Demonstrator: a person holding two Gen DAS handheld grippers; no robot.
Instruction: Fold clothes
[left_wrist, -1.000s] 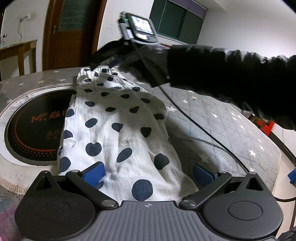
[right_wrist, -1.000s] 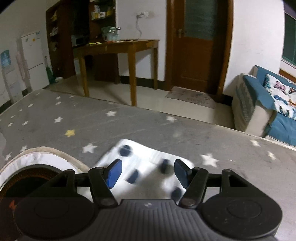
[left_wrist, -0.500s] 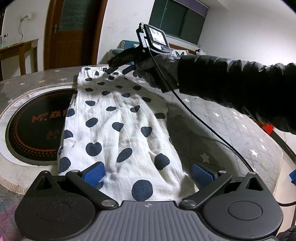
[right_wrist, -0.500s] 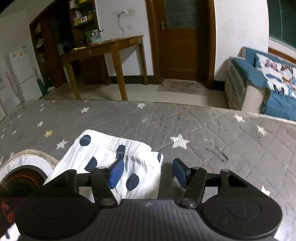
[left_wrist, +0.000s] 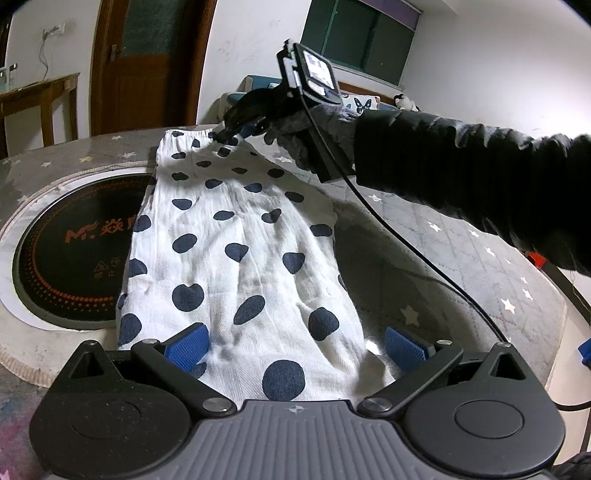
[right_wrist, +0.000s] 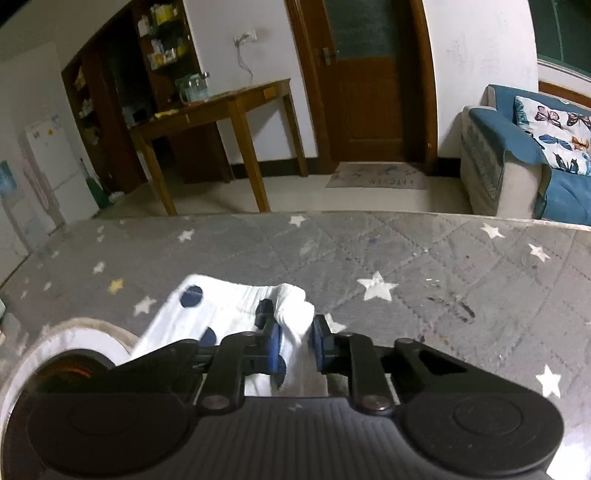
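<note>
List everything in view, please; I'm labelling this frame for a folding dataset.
spotted garment: one, white with navy spots, flat on the table
quilted cover: one, grey with stars, over the table
round cooktop: one, black, left of the garment
wooden table: one, brown, by the wall
door: one, brown
sofa: one, blue
left gripper: open, over the near hem
right gripper: just closed, pinching the far waistband corner
sleeve: one, black

Garment (left_wrist: 236, 258) flat on quilted table (left_wrist: 461, 266), overlapping round cooktop (left_wrist: 74, 251) at left.
</note>
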